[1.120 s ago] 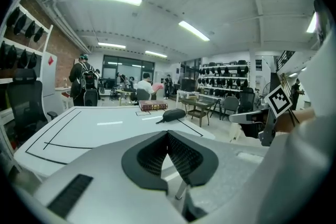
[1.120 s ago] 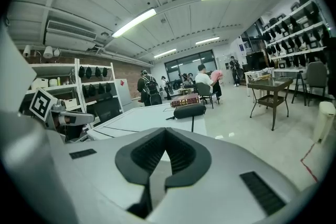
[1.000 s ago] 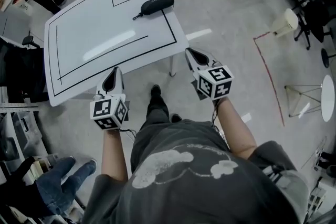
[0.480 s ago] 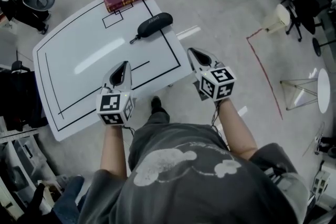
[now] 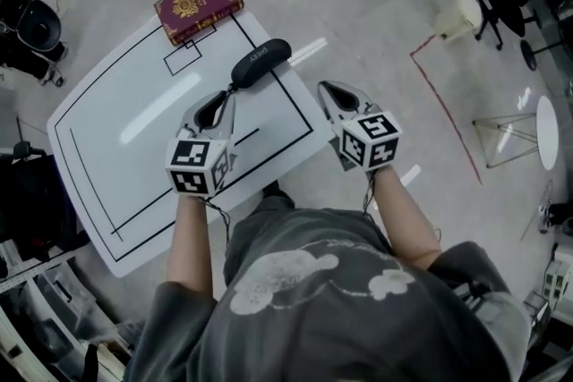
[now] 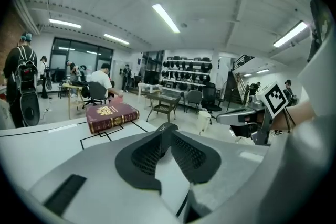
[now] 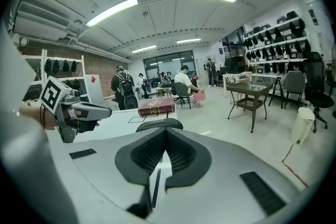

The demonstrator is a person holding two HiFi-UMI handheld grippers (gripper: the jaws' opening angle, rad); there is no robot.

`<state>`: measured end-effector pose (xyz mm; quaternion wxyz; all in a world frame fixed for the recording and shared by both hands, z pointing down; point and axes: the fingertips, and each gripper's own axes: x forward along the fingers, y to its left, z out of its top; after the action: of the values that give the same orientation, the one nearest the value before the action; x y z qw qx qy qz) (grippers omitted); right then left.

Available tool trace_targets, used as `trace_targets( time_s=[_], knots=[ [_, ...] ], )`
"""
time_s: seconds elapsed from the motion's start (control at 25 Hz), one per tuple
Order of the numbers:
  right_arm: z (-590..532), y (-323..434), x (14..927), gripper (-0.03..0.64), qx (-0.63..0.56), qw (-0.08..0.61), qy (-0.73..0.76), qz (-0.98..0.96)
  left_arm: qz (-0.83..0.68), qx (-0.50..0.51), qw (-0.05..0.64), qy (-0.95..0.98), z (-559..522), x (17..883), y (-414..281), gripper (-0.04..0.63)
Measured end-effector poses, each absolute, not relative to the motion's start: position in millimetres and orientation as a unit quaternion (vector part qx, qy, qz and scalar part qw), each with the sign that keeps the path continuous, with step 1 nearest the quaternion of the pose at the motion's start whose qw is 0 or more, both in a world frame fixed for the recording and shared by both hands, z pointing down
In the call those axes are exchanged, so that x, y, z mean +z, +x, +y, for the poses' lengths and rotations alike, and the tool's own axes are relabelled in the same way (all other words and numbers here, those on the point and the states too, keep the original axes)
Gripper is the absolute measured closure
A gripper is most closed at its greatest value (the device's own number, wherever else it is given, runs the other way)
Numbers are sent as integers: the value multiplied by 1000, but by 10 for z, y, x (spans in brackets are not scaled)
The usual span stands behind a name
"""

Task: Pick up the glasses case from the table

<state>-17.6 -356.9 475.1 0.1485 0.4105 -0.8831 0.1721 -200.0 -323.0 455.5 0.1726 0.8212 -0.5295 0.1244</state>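
The left gripper point(image 5: 226, 98) is held over the near-right part of the table point(image 5: 116, 157) and is aimed along its top. Its jaws are only beginning to open, with the tips barely parted, and nothing is seen between them. The right gripper point(image 5: 324, 87) is held just off the table's right edge, above the floor, with its jaws pressed together and nothing gripped. The glasses case point(image 5: 261, 61), black and closed, lies on the table beside that right edge, across the black line drawn there. It is just beyond the left gripper's tips, and whether it is touched cannot be told. Farther on, a dark red book point(image 5: 198, 4) is laid at the table's far corner. A red line point(image 5: 448, 103) is marked on the floor to the table's right.
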Motion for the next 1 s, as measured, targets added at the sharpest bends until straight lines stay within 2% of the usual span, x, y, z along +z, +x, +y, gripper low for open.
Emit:
trace_targets(
  time_s=[0.16, 0.52, 1.0],
  knots=[
    [-3658, -195, 4760, 617, 174, 153, 420, -878, -486, 135, 186, 843, -3392, 4658, -1887, 435],
    [-3842, -111, 4890, 617, 188, 167, 444, -860, -436, 185, 187, 860, -3835, 4937, -1698, 219],
    [-4063, -89, 5026, 617, 202, 181, 461, -845, -405, 270, 189, 853, -4191, 5513, -1568, 199]
  ],
)
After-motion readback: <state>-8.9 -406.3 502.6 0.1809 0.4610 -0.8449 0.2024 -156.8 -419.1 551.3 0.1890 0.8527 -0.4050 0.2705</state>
